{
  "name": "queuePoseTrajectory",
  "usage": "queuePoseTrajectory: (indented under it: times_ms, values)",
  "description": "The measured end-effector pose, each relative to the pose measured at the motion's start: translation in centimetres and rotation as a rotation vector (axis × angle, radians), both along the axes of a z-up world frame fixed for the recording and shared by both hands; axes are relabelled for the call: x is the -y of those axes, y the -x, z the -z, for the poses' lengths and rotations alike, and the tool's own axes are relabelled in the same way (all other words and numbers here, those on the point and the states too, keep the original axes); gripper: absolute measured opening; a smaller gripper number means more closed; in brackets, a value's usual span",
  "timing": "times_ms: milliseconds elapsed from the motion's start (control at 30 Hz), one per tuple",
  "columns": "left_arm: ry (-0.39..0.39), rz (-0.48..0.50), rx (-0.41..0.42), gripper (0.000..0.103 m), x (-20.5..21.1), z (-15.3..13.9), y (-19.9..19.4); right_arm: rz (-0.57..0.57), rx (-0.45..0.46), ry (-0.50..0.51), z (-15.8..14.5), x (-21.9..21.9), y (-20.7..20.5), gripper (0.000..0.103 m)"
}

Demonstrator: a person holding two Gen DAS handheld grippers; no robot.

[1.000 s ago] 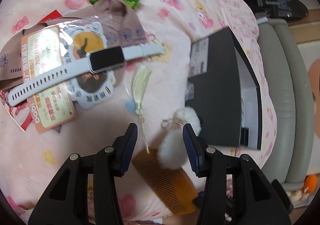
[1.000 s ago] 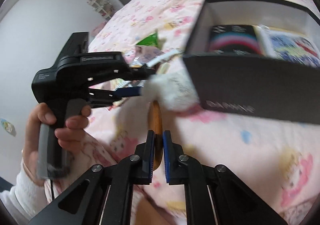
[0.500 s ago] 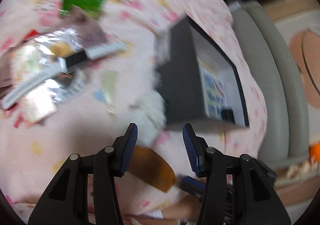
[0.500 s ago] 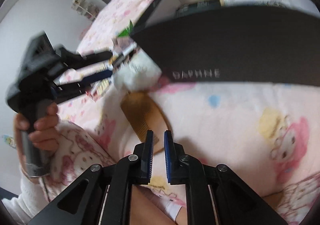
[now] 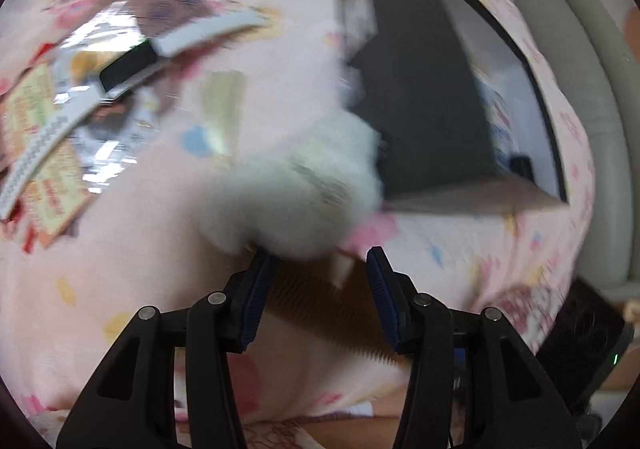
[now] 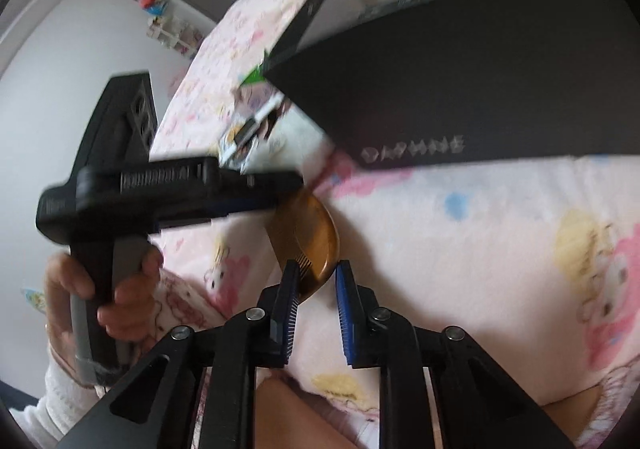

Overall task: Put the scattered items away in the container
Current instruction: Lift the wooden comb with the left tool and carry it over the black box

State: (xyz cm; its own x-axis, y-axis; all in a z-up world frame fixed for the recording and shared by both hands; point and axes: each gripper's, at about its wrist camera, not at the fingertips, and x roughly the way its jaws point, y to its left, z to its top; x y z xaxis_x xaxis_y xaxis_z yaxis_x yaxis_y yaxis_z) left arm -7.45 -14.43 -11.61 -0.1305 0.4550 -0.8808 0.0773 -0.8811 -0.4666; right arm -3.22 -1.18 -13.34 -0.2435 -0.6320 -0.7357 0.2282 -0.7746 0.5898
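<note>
With your left gripper (image 5: 316,281) fingers apart just short of the white pom-pom (image 5: 296,201) beside the black box (image 5: 432,97), and right gripper (image 6: 316,301) fingers apart around the wooden comb (image 6: 308,233), centre each before squeezing.

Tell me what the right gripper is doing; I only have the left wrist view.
Observer: The right gripper is open, with the near end of the wooden comb just ahead of its fingertips.
Operator: Confirm whether it is clamping the comb.
Observer: It is not. A gap shows between the comb and one jaw.
Operator: Describe the box wall facing that camera.
Observer: The black box has pale lettering on that wall, too blurred to read with confidence.
</note>
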Motion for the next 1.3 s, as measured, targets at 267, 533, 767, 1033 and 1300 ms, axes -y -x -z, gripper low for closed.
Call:
queuePoseTrajectory:
  times_ms: [267, 533, 767, 1033, 1300]
  values:
    - [0.051, -0.038, -0.055, 0.052, -0.1, -0.6, -0.3, 0.135, -0.04, -0.091, -1.0, -4.4, 0.3, 0.012]
    - [0.049, -0.005, 0.027, 0.054, -1.0, 1.6, 0.3, 0.092, 0.036, 0.021, 0.9, -3.1, 1.1, 0.018]
    - [-0.037, 0.157, -0.004, 0.057, -4.2, 1.0, -1.1, 0.062, -0.009, 0.006, -0.1, -2.8, 0.6, 0.017]
    - [0.07, 0.014, -0.059, 0.056, -1.9, 0.9, -0.2, 0.183, 0.019, -0.072, 0.3, -6.8, 1.1, 0.018]
    - [0.009, 0.137, -0.021, 0.055, -4.6, 2.2, -0.4, 0.152, 0.027, -0.057, 1.2, -6.3, 0.4, 0.02]
